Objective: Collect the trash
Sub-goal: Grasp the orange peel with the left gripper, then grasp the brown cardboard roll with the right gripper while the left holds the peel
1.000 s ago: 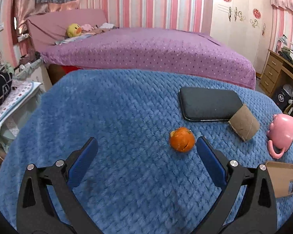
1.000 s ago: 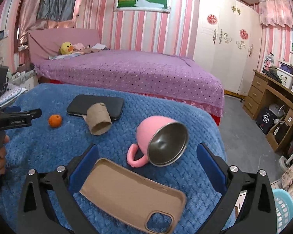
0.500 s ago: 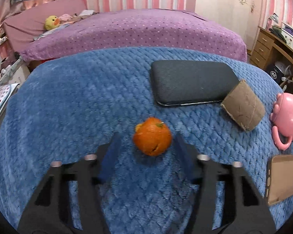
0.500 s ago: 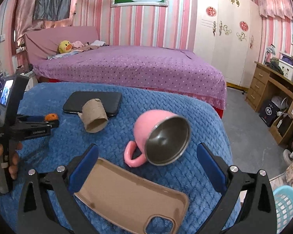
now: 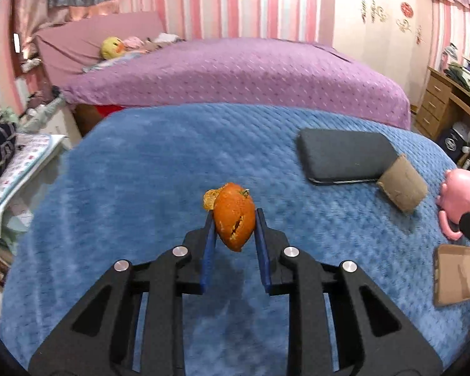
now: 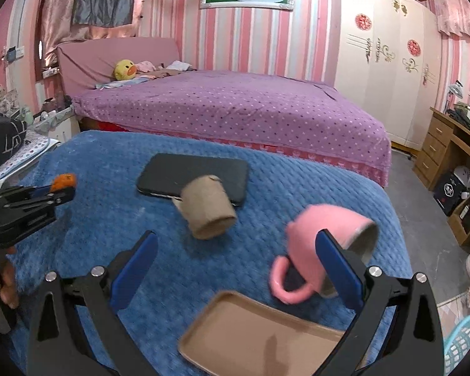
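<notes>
My left gripper (image 5: 234, 219) is shut on an orange peel (image 5: 234, 221) and holds it above the blue blanket (image 5: 141, 172). In the right wrist view the peel (image 6: 63, 181) shows at the far left in that gripper's tips. A cardboard tube (image 6: 208, 207) lies on the blanket, leaning on a black phone (image 6: 194, 174); it also shows in the left wrist view (image 5: 402, 185). My right gripper (image 6: 235, 250) is open and empty, hovering above the blanket in front of the tube.
A pink mug (image 6: 326, 238) lies on its side to the right, by my right finger. A tan phone case (image 6: 260, 335) lies near the blanket's front edge. A teal basket (image 6: 463, 341) stands on the floor at the lower right. A purple bed (image 6: 235, 109) lies behind.
My left gripper closed on the orange peel and lifted it off the blanket. My right gripper moved left and forward, so the cardboard tube now sits nearer its middle.
</notes>
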